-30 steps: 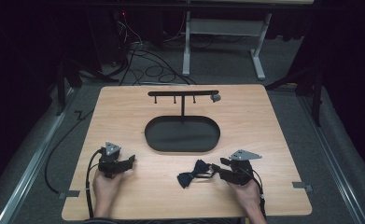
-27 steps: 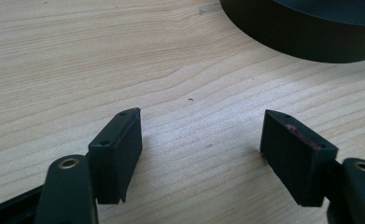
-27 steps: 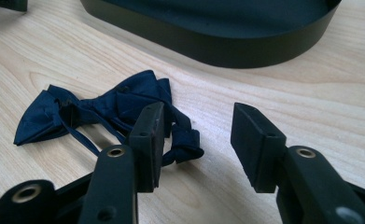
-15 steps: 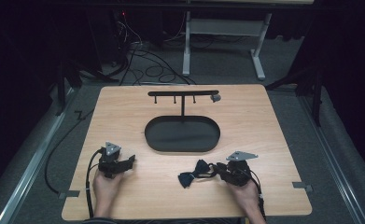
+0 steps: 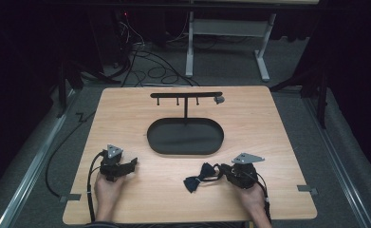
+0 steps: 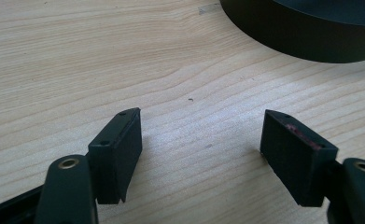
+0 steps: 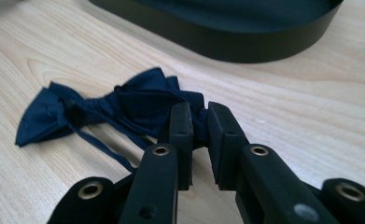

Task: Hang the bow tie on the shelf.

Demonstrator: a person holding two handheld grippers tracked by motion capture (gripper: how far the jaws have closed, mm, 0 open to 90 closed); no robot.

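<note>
Lying crumpled on the pale wooden worktop (image 5: 278, 128), the dark blue bow tie (image 5: 199, 177) sat near the front edge, to the right of centre, with one wing spread flat toward the left and a thin strap trailing beneath it. In the right gripper view the bow tie (image 7: 124, 105) reached from the left of the frame to the tips of the right claw (image 7: 200, 122), whose two black jaws had just been closing and now pinched a fold of the fabric's nearest end between their pads. From above, the right claw (image 5: 223, 172) pointed leftward along the worktop, the tie stretching away from its tips, and the person's right hand (image 5: 252, 199) gripped the tool from behind.

Behind the tie, toward the middle of the worktop, stood a black oval tray (image 5: 185, 137), apart from the fabric; a slim post rose from its far side and carried a black crossbar with small pegs (image 5: 185, 95).

Well to the left, the left claw (image 5: 128, 164) rested low over bare wood, held by the left hand (image 5: 108, 187). Its jaws stood wide apart with only wood grain between them, and the left claw (image 6: 201, 140) touched nothing, the tray's wall (image 6: 301, 39) lying beyond it.
</note>
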